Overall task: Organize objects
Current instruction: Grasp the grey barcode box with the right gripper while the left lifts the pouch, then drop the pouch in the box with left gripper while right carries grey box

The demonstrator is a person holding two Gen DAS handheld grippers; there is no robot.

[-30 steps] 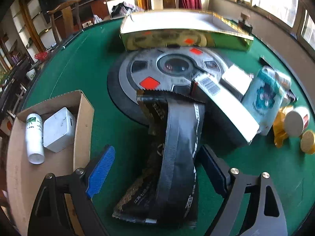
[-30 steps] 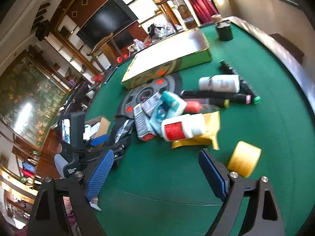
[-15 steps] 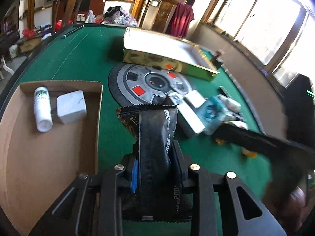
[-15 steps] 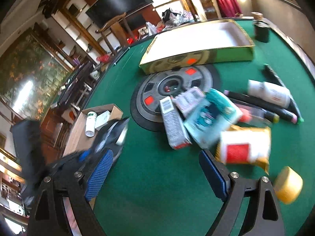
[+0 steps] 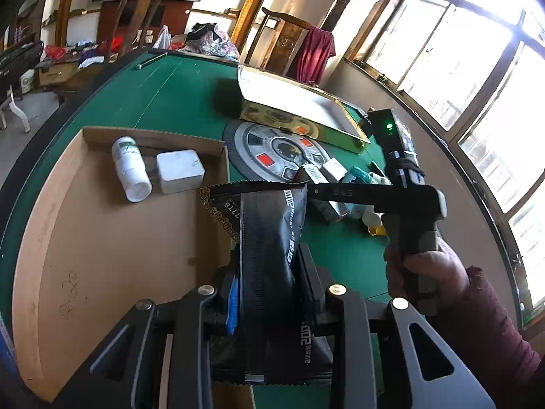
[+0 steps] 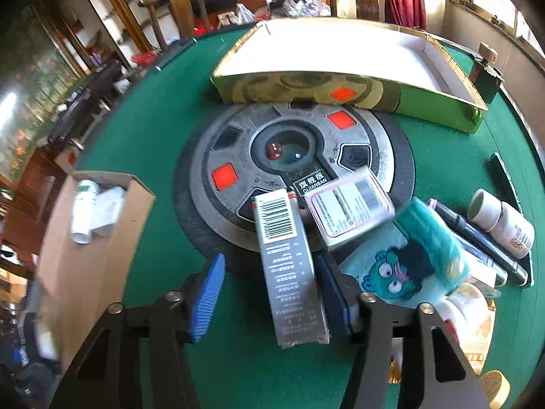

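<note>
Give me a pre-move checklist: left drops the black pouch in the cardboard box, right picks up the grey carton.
1. Left gripper holds the pouch: ok, jaws clamped on it.
2. Pouch over the box: cannot tell; it hangs at the box's right wall.
3. Free room in box: ok, only a white bottle and a white cube at the far end.
4. Carton between the right gripper's jaws: ok, jaws closing.
5. Both pads on carton: not ok, a gap shows at the blue pad.
6. Carton free of neighbours: cannot tell; the clear case lies close beside it.
</note>
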